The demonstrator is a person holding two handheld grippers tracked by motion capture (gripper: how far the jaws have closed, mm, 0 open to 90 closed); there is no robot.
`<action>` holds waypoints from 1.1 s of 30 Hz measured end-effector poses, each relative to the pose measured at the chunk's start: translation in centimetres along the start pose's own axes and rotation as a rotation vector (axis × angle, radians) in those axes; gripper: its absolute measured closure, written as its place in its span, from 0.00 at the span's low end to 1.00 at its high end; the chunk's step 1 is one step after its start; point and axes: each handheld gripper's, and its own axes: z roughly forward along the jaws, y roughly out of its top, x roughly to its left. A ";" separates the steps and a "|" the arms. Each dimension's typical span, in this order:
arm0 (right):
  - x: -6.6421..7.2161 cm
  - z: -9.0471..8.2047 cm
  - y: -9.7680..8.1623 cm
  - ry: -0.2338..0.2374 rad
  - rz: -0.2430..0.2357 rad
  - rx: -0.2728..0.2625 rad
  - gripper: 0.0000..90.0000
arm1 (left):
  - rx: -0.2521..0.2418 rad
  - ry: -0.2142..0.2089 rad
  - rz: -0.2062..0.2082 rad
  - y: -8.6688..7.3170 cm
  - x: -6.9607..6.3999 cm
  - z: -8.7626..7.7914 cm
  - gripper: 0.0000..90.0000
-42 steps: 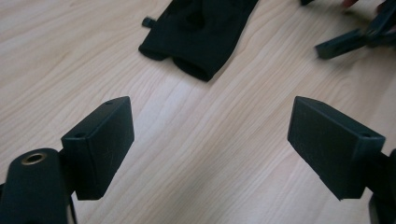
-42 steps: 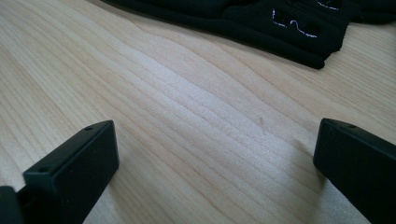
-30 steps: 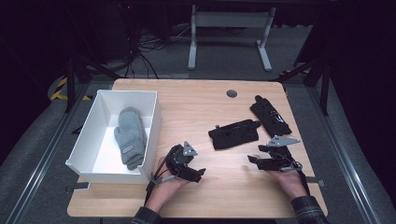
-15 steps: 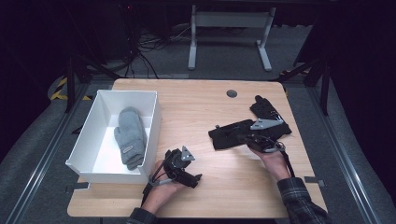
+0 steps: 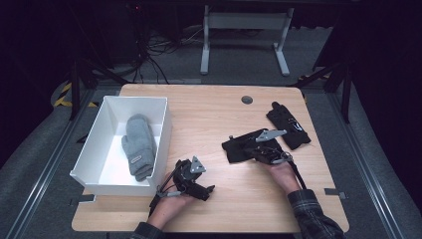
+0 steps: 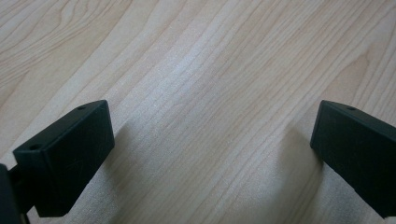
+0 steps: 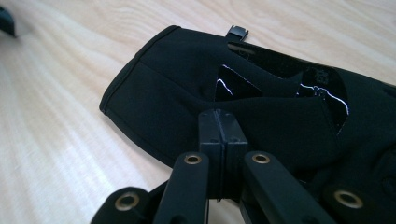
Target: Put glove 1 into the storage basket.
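**Right gripper pinched on black glove, left gripper idle over bare wood**

At far left of the high view, a white bin (image 5: 160, 130) on the wooden worktop (image 5: 214, 124), with a grey mitten (image 5: 139, 146) lying lengthwise inside, cuff toward the near end. Just beside the bin's near right corner, the left gripper (image 5: 208, 191), held low over bare wood in the left hand (image 5: 169, 209); seen from its own camera, jaws spread as wide as they go, nothing between them but wood grain (image 6: 210, 116). Further right, near the worktop's middle, the near black glove (image 5: 245, 148) flat on the wood, cuff toward the left. On it, the right gripper (image 5: 260, 153), steered by the right hand (image 5: 282, 175) in a plaid sleeve (image 5: 313, 216); in the right gripper view, jaws pressed together (image 7: 219, 135) low over the glove's cloth (image 7: 177, 79), apparently nipping a fold of it, though the cloth caught between the pads hard to make out. Jaws just closed onto that spot. Beyond it to the right, well apart from the bin, a second black glove (image 5: 288, 125) lying diagonally near the worktop's right edge. Near the far edge, a round dark grommet (image 5: 247, 99) set into the wood.
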 end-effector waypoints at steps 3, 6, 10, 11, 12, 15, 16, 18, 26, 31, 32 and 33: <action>0.7 -0.3 -0.3 0.024 -0.018 0.010 1.00 | -0.001 0.005 -0.001 0.0 0.0 0.0 0.00; 1.6 -0.7 -0.7 0.049 -0.036 0.019 1.00 | -0.001 0.009 -0.007 0.0 -0.1 0.0 0.00; 2.8 -1.3 -1.1 0.082 -0.065 0.042 1.00 | -0.004 0.016 -0.014 0.1 -0.3 0.1 0.00; 3.1 -1.5 -1.3 0.089 -0.065 0.042 1.00 | -0.003 0.017 -0.011 0.1 -0.3 0.1 0.00; 3.3 -1.7 -1.6 0.099 -0.064 0.039 1.00 | -0.002 0.012 -0.014 0.1 -0.4 0.1 0.00; 4.3 -2.2 -2.1 0.122 -0.084 0.050 1.00 | -0.001 0.010 -0.011 0.1 -0.3 0.1 0.00; 4.3 -2.2 -2.1 0.122 -0.084 0.050 1.00 | -0.001 0.010 -0.011 0.1 -0.3 0.1 0.00; 4.8 -2.6 -2.5 0.139 -0.089 0.059 1.00 | -0.002 0.009 -0.009 0.1 -0.3 0.1 0.00; 7.0 -5.4 -5.0 0.192 -0.119 0.093 1.00 | -0.004 0.005 -0.005 0.1 -0.3 0.1 0.00; 7.4 -6.6 -5.2 0.157 -0.151 0.074 1.00 | -0.004 0.004 -0.002 0.1 -0.3 0.1 0.00; 7.0 -6.8 -4.9 0.146 -0.141 0.054 1.00 | -0.004 0.003 -0.002 0.1 -0.3 0.1 0.00; 6.6 -7.0 -4.5 0.121 -0.137 0.039 1.00 | -0.004 0.004 -0.002 0.1 -0.3 0.1 0.00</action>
